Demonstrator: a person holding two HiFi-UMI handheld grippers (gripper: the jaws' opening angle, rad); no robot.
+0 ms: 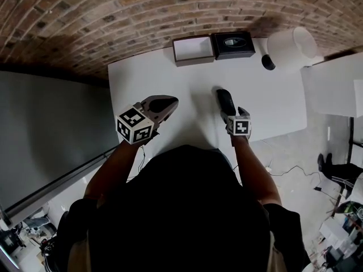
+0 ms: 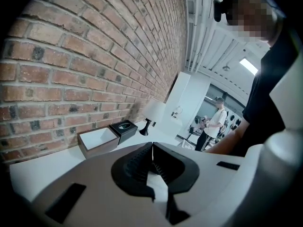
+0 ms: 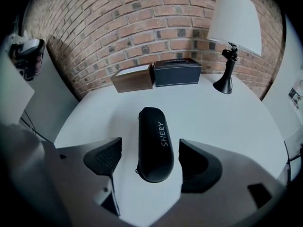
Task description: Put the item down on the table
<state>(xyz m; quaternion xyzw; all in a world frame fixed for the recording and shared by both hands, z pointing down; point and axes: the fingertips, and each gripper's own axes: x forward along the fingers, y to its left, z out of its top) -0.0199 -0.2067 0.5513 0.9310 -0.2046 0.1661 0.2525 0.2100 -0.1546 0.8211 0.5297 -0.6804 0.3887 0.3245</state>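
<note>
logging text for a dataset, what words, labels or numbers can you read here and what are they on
"SHERY": white letters on the case.
Marker cubes: black-and-white square patterns only, no words or numbers.
Black box and brown box: no print that can be read.

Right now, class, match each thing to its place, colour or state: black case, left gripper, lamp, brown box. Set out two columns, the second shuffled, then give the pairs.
1. black case
2. left gripper
3. lamp
4. brown box

A. shut, holding nothing
B. beside the black tissue box, at the brick wall
C. on the table, between the open jaws of the right gripper
D. white shade, black stand

Pairs: 1-C, 2-A, 3-D, 4-B
</note>
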